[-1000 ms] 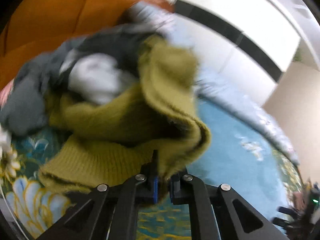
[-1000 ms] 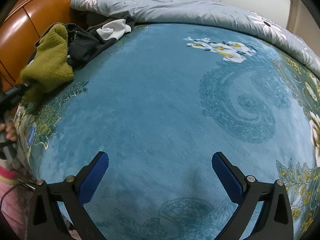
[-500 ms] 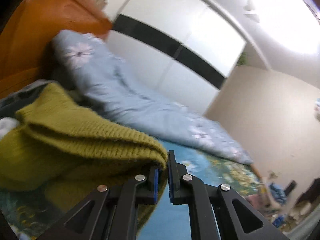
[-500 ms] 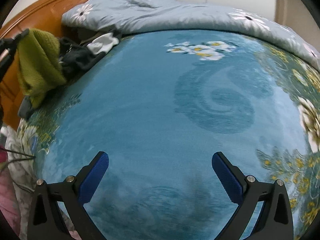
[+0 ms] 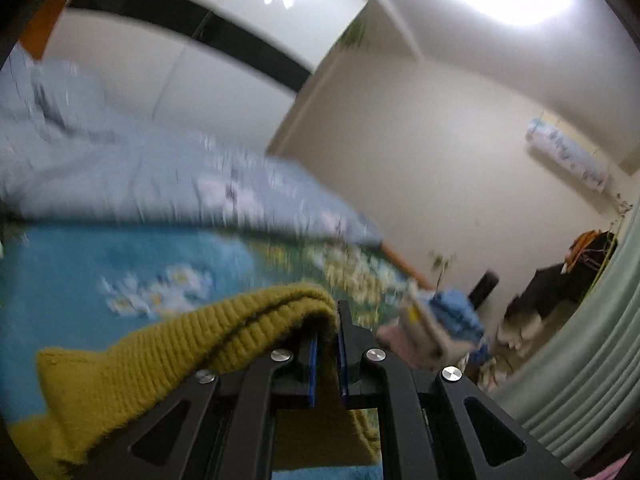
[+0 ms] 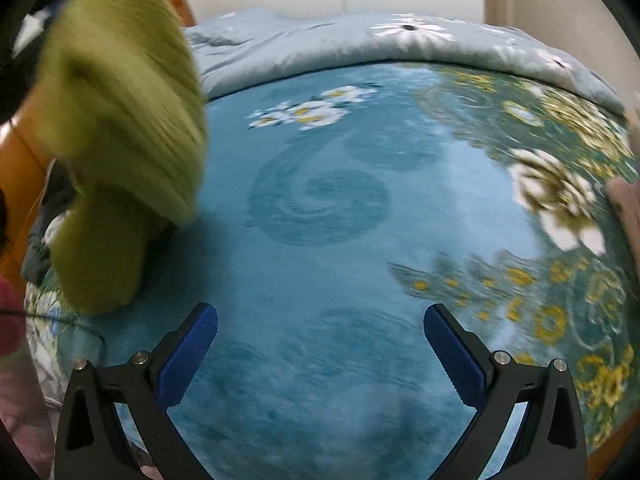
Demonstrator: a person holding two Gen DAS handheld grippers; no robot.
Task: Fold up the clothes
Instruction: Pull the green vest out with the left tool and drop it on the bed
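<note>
Tongs first: the left gripper (image 5: 328, 344) has its blue pads pressed together on a fold of the sweater (image 5: 168, 364), an olive-green ribbed knit, pinching it near an edge. The right gripper (image 6: 320, 348) is spread wide and holds nothing, its pads over bare blanket (image 6: 320, 264).

From the left pinch the sweater drapes down and leftward. Seen from the right wrist, it hangs in a bunched column (image 6: 120, 120) at the left, its lower end reaching down to about the blanket's level; contact there cannot be told. Beyond it lie the teal flowered blanket and a grey-blue quilt (image 6: 360, 44) along the far edge.

Thick knit like this looks soft, floppy and fairly weighty, likely to stretch under its own hang and not slippery. One pinch leaves it crumpled. A second hold by the free gripper at a hem corner or shoulder seam, taking both layers, would probably let it spread flat.
</note>
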